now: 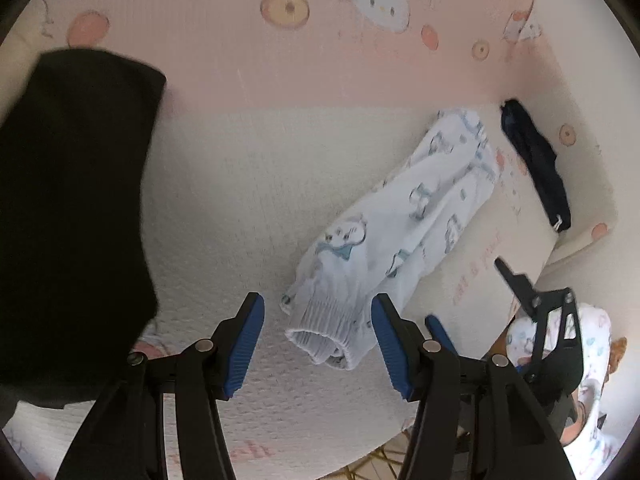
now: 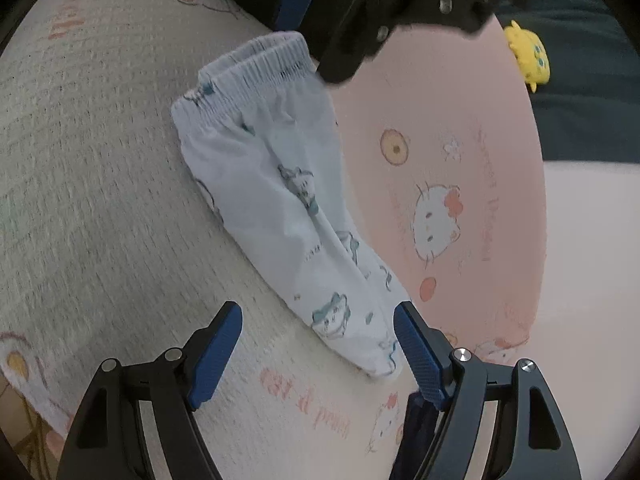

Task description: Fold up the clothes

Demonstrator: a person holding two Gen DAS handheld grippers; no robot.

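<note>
White trousers with a blue cartoon print (image 1: 404,216) lie flat on the bed. Their ribbed waistband (image 1: 320,340) sits between the blue pads of my left gripper (image 1: 318,304), which is open and not pressing on it. In the right wrist view the trousers (image 2: 288,184) run from the waistband at the top to the leg hems (image 2: 380,360). My right gripper (image 2: 318,312) is open over the hems, with its right pad beside them. One finger (image 2: 344,52) of the left gripper hangs over the waistband.
The bed cover (image 1: 240,184) is cream and pink with cat prints. A black garment (image 1: 72,208) lies at the left and a dark navy one (image 1: 536,164) at the far right. A yellow plush toy (image 2: 528,52) sits beyond. A person's printed sleeve (image 1: 592,360) shows at the lower right.
</note>
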